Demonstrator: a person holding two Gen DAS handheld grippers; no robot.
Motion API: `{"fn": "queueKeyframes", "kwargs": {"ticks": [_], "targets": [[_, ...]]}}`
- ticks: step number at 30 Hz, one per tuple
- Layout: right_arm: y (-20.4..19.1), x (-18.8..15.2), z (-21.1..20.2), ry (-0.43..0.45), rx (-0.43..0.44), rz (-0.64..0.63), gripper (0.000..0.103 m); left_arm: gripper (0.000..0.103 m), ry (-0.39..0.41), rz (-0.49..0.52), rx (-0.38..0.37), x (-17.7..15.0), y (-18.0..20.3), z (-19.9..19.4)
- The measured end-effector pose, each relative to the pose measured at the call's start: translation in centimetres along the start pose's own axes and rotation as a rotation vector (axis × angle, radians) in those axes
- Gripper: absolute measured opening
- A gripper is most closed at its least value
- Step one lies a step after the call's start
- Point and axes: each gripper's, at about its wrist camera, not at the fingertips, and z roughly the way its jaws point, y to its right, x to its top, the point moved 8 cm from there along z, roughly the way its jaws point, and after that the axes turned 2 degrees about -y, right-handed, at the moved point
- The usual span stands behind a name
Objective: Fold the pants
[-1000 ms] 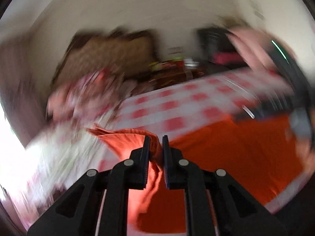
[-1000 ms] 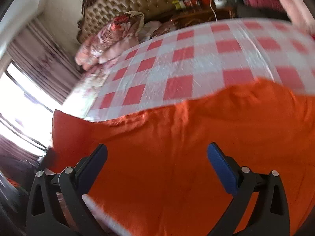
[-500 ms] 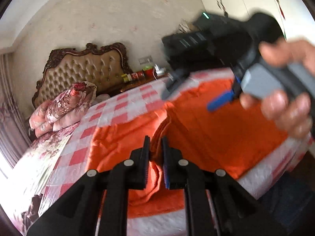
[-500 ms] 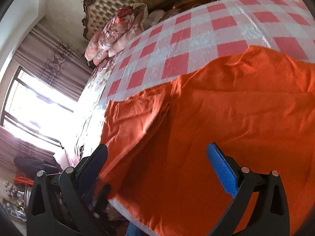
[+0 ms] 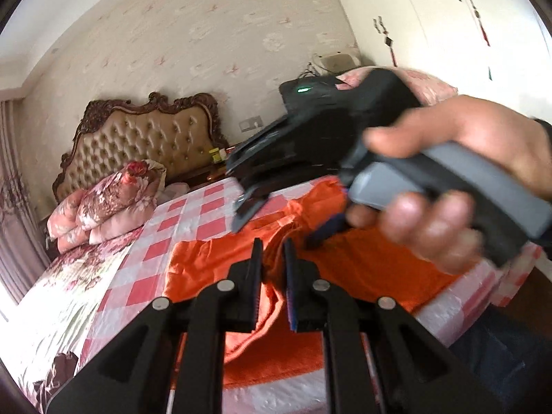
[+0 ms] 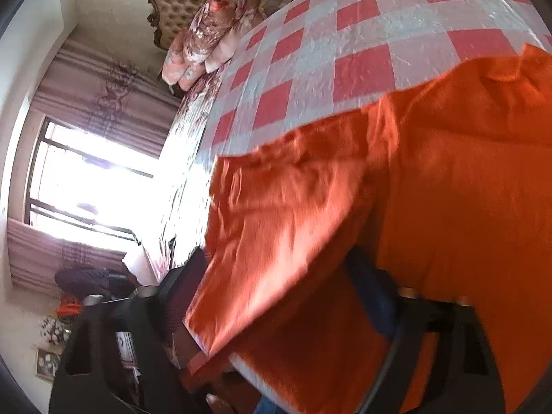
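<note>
Here, at lower centre of the left view, left gripper (image 5: 272, 276) clamped on a raised ridge of the orange pants (image 5: 362, 269), spread over the checked bedspread (image 5: 193, 217) toward the right. Further right, right gripper (image 5: 276, 220) held by a hand (image 5: 459, 179), angled down at the cloth just beyond the pinch. Probably apart; cloth drapes over its fingers. Long axis unclear.

Tufted headboard (image 5: 145, 145) against the wall; floral quilt (image 5: 110, 203) piled on checked bedspread (image 5: 193, 217); bright window (image 6: 86, 179), curtains drawn aside
</note>
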Motion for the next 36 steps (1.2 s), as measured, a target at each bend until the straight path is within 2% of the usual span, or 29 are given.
{"fn": "queueKeyframes", "kwargs": {"ticks": [1, 2, 3, 4, 5, 10, 15, 17, 25, 33, 36], "targets": [[0.1, 0.4, 0.0, 0.01, -0.005, -0.002, 0.06, 0.012, -0.002, 0.013, -0.003, -0.2, 0.5, 0.1], [0.3, 0.7, 0.0, 0.023, -0.016, -0.009, 0.044, 0.012, -0.005, 0.028, -0.006, -0.3, 1.1, 0.2], [0.8, 1.0, -0.2, 0.046, -0.033, -0.003, 0.034, 0.012, -0.014, 0.044, -0.015, -0.5, 1.7, 0.5], [1.2, 1.2, -0.5, 0.067, -0.03, 0.008, 0.016, 0.012, -0.024, 0.057, -0.026, -0.6, 2.3, 0.9], [1.7, 1.3, -0.7, 0.077, -0.025, 0.016, 0.009, 0.012, -0.029, 0.069, -0.033, -0.7, 2.9, 1.1], [3.5, 1.7, -3.6, 0.148, -0.001, 0.014, 0.008, 0.012, -0.028, 0.16, -0.064, 0.5, 6.3, 2.6], [5.6, 2.5, -6.8, 0.214, 0.004, 0.036, 0.008, 0.012, -0.017, 0.191, -0.099, 1.7, 9.1, 3.7], [6.4, 2.7, -7.6, 0.232, -0.004, 0.047, 0.008, 0.012, -0.035, 0.204, -0.115, 1.8, 10.2, 4.4], [8.4, 2.0, -7.5, 0.233, -0.048, 0.062, 0.008, 0.012, -0.077, 0.238, -0.143, 0.7, 11.7, 6.0], [7.7, 1.8, -8.3, 0.221, -0.06, 0.027, 0.008, 0.012, -0.046, 0.209, -0.136, 1.9, 11.5, 5.0], [8.0, 1.9, -7.9, 0.198, -0.105, 0.014, 0.008, 0.012, -0.059, 0.216, -0.144, 1.6, 11.8, 5.3]]}}
